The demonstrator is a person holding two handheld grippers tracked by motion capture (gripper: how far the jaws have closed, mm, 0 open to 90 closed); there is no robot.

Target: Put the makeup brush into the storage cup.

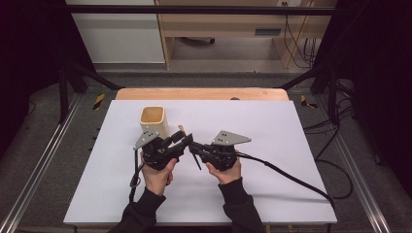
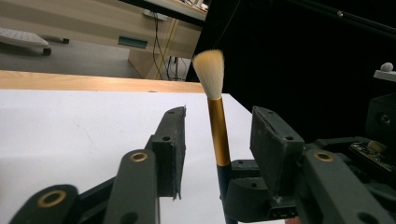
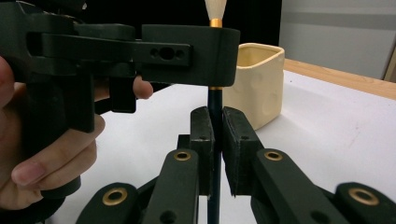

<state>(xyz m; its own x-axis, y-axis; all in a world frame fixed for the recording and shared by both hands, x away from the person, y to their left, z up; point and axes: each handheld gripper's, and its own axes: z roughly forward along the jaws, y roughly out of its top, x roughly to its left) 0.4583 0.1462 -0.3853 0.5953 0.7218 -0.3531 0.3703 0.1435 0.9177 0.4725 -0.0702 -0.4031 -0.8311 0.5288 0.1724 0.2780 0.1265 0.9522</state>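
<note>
Over the table, high view: both grippers meet mid-sheet, my left gripper [image 1: 187, 139] by the cup [image 1: 154, 121], right gripper [image 1: 194, 145] opposite. Brush [image 1: 196, 158] barely readable here. Left gripper view: jaws apart, brush [image 2: 217, 126] upright btwn them, untouched. Right gripper view: jaws clamped on dark handle [image 3: 215, 140]. Risk: left closes off-centre, tilts brush, it slips. Handle end cut off.

white table top [image 1: 272, 145], wooden edge [image 1: 201, 93], pale cabinet [image 1: 119, 34] beyond

Brush [image 2: 218, 135] with cream bristles, gold ferrule, dark handle; pale yellow cup [image 1: 154, 121]; white table [image 1: 272, 131] with wooden edge
</note>
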